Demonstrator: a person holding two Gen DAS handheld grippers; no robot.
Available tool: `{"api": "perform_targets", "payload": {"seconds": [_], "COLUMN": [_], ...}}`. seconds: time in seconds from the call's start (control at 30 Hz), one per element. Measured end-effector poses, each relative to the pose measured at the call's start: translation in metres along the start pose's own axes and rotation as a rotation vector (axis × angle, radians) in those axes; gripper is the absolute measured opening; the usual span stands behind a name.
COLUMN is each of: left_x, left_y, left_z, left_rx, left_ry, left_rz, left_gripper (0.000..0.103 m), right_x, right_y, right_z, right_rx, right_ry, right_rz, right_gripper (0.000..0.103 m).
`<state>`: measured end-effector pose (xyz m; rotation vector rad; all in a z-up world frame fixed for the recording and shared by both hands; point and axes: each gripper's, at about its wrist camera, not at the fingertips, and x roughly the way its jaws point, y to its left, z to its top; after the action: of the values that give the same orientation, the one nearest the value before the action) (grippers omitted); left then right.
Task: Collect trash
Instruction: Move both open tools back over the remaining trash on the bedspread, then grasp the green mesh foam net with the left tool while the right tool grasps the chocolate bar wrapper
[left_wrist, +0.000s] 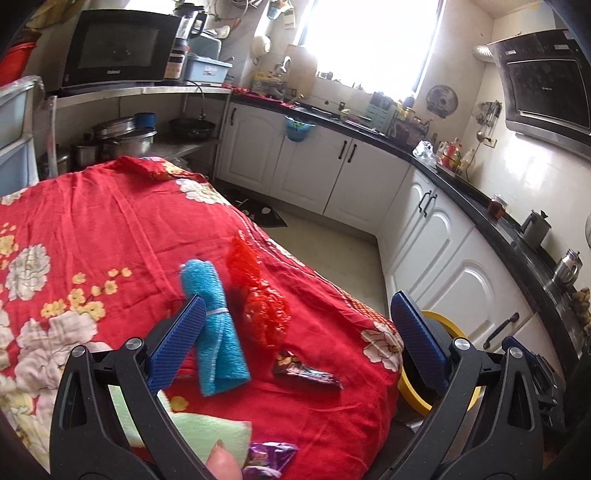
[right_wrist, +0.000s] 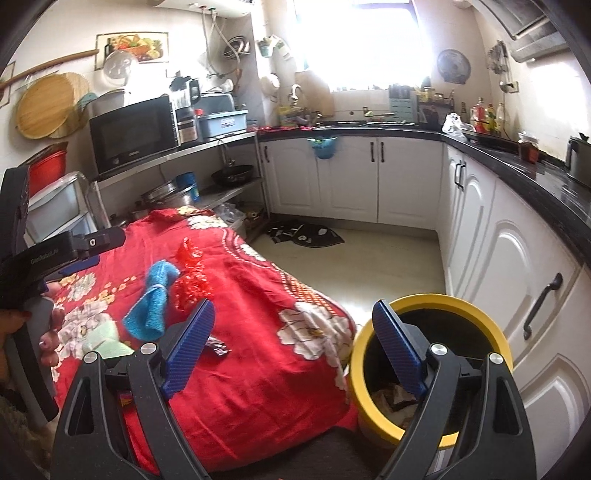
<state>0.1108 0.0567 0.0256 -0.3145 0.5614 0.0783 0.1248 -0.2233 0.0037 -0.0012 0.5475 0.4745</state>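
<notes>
We are holding both claws spread wide with nothing between their blue pads. Our left claw (left_wrist: 295, 336) is hovering over the counter, which is draped in a red flowered cloth (left_wrist: 110, 236). On that cloth are lying a rolled blue towel (left_wrist: 218, 332), a crumpled red plastic net (left_wrist: 262, 306) just beside it, and a dark snack wrapper (left_wrist: 306, 373) nearer the cloth's edge. A purple wrapper (left_wrist: 269, 459) is sitting at the near edge, next to a pale green cloth (left_wrist: 199, 432) and a fingertip (left_wrist: 221, 461). Our right claw (right_wrist: 295, 339) is hanging over the gap between the counter's corner and the yellow-rimmed trash bin (right_wrist: 369, 387) on the floor, its right pad over the bin's mouth. Crumpled scraps (right_wrist: 395, 397) are lying inside the bin.
</notes>
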Motion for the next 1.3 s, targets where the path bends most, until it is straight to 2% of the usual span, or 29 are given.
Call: {"api": "perform_targets", "payload": {"seconds": [0.37, 0.77, 1.0, 1.3], "left_x": [-0.016, -0.029, -0.03, -0.028], "left_y": [0.038, 0.089, 0.115, 0.138], "left_z": [-0.001, -0.022, -0.045, -0.086], "left_rx": [-0.049, -0.116, -0.217, -0.411], "left_ry": [0.011, 0.068, 0.143, 0.284], "left_rz": [0.068, 0.153, 0.159, 0.091], "left_gripper": [0.092, 0.092, 0.092, 0.092], "right_x": [0.017, 0.049, 0.079, 0.13], "right_y": [0.036, 0.066, 0.079, 0.091], "right_z": [0.0, -0.005, -0.013, -0.028], "right_rx": [-0.083, -0.162, -0.225, -0.273], "right_ry": [0.038, 0.099, 0.165, 0.267], "right_rz": [0.079, 0.125, 0.137, 0.155], "right_gripper": [0.084, 0.084, 0.084, 0.083]}}
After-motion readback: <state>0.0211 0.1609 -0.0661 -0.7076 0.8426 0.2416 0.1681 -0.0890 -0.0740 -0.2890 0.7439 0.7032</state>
